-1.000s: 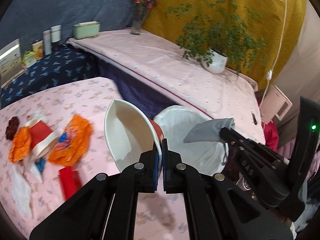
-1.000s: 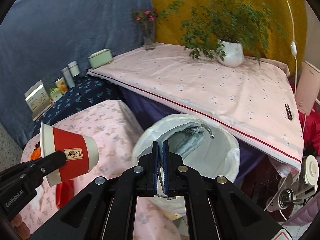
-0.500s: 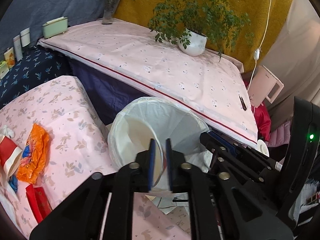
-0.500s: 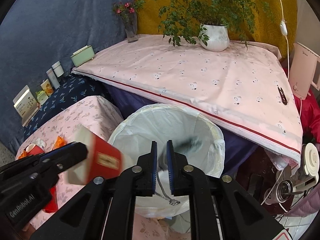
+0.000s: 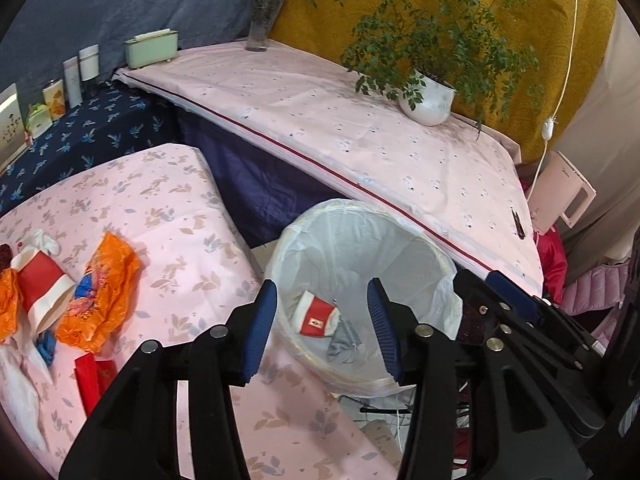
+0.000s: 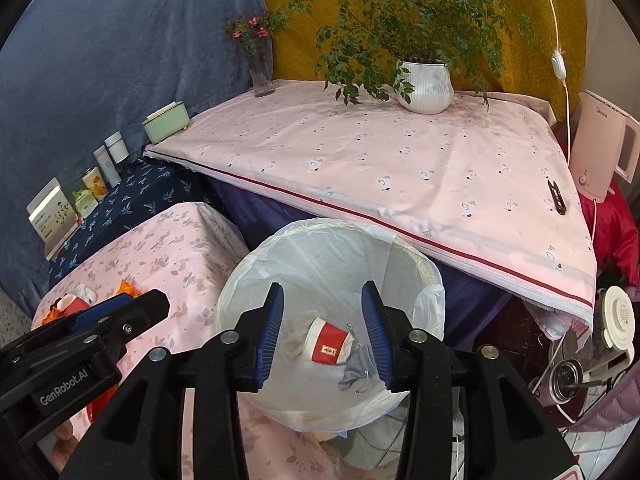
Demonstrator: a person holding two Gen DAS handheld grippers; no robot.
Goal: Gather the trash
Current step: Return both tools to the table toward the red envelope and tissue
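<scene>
Both the left gripper [image 5: 322, 320] and right gripper [image 6: 322, 334] hang over the white-lined trash bin [image 5: 400, 240], jaws just opened partway with nothing between them. Red-and-white paper cup [image 6: 328, 346] and grey rag [image 6: 358, 368] lie inside the bin. Orange wrapper [image 5: 102, 292] and another red cup [image 5: 40, 284] sit on the table [image 5: 180, 240] left of the bin.

L gripper [image 5: 322, 322]: jaws have just been opening, now apart w/ nothing between the blue pads, pointing steeply down. R gripper [image 6: 322, 328]: same, jaws just been opening, nothing gripped, angled down. The two sit side by side, close together, R gripper just to the right of L's fingers.
</scene>
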